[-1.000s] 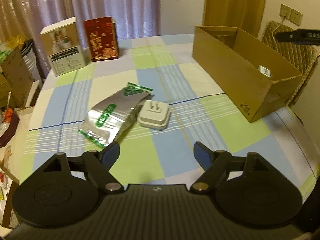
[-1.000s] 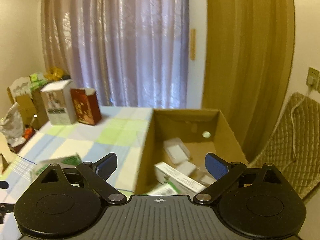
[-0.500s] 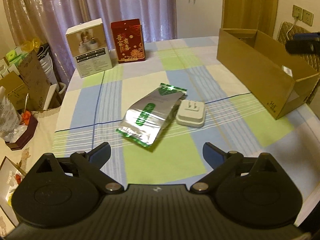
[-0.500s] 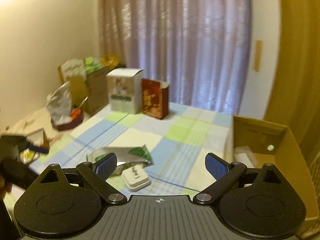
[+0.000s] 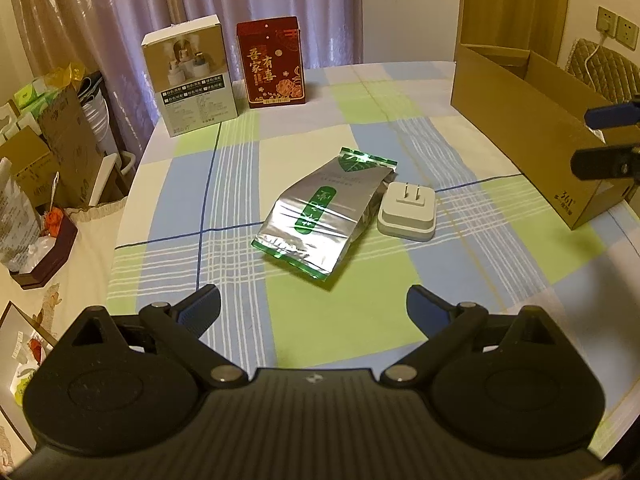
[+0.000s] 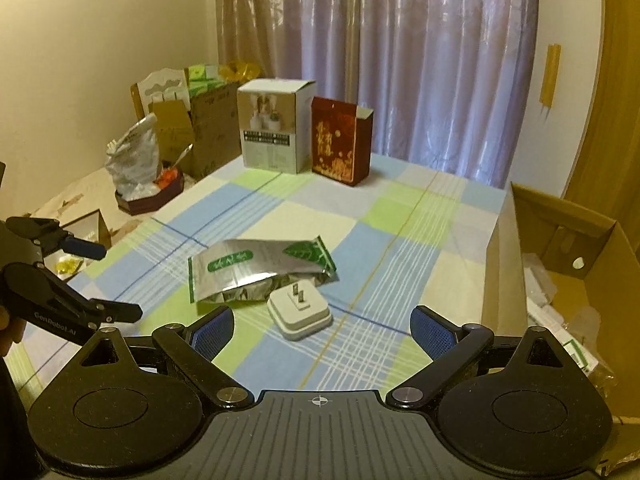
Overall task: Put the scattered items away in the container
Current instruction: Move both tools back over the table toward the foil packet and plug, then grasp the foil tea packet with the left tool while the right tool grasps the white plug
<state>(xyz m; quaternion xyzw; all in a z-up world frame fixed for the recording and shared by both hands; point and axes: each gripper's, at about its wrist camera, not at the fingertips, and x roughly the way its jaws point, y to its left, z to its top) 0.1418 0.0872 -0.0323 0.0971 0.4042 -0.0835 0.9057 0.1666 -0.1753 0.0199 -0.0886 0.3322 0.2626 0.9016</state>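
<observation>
- Pale curtains (image 6: 420,60) hang behind your worktop (image 5: 280,332), which is covered by a checked cloth in blue, green and cream.
- Your left gripper (image 5: 314,306) hovers above the near edge of the worktop, its fingers (image 5: 200,306) spread wide with nothing between them.
- Your right gripper (image 6: 322,330) is also above the worktop, fingers (image 6: 434,332) wide apart and empty; in the left view its tips show at the right edge, in front of the cardboard box (image 5: 520,120).
- A silver foil pouch (image 5: 326,210) with green print lies flat near the middle of the worktop.
- A white plug adapter (image 5: 407,214) sits just beside the pouch, touching its side, prongs pointing up.
- The cardboard box stands open along the right edge of the worktop, well apart from the pouch and adapter; the right view shows some white packages (image 6: 538,280) already inside it.
- At the far edge, a white carton (image 5: 190,80) and a red carton (image 5: 272,64) stand upright side by side.
- Off the left edge, you can see bags and boxes (image 5: 52,148) piled beside the worktop.
</observation>
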